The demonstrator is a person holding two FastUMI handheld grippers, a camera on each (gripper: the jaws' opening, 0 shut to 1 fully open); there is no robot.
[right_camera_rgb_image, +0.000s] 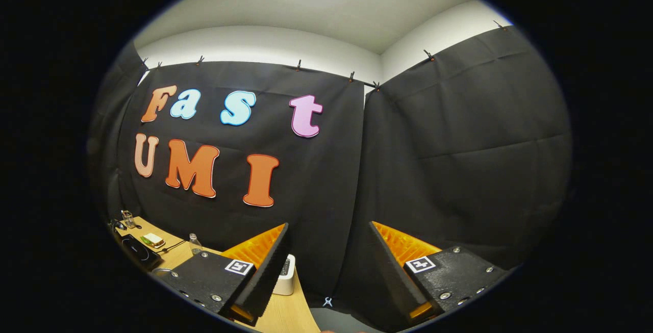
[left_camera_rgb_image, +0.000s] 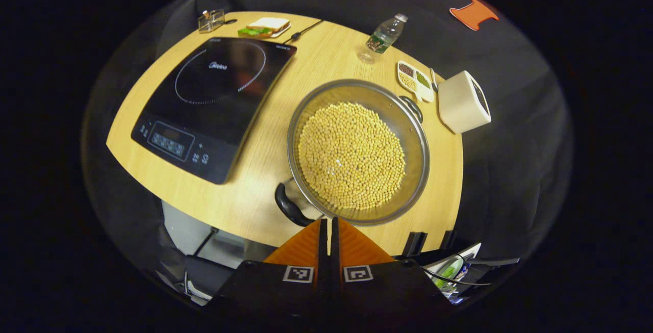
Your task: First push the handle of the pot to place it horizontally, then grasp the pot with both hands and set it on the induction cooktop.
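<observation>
Steel pot [left_camera_rgb_image: 358, 152] before clenched left hand-held gripper [left_camera_rgb_image: 328, 231], right hand-held gripper [right_camera_rgb_image: 329, 266] released facing wall.

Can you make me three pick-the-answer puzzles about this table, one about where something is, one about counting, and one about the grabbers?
1. In the left gripper view, where is the induction cooktop compared with the pot?
A. left of it
B. under it
C. inside it

2. How many handles of the pot can you see in that view?
A. none
B. two
C. four

3. How do the left gripper's fingers stand?
A. wide apart
B. closed together
C. pressing on the water bottle

Answers: 1 A, the cooktop lies on the table left of the pot, apart from it. 2 B, one near handle and one far handle. 3 B, the fingers meet with nothing between; the right gripper is the open one.
</observation>
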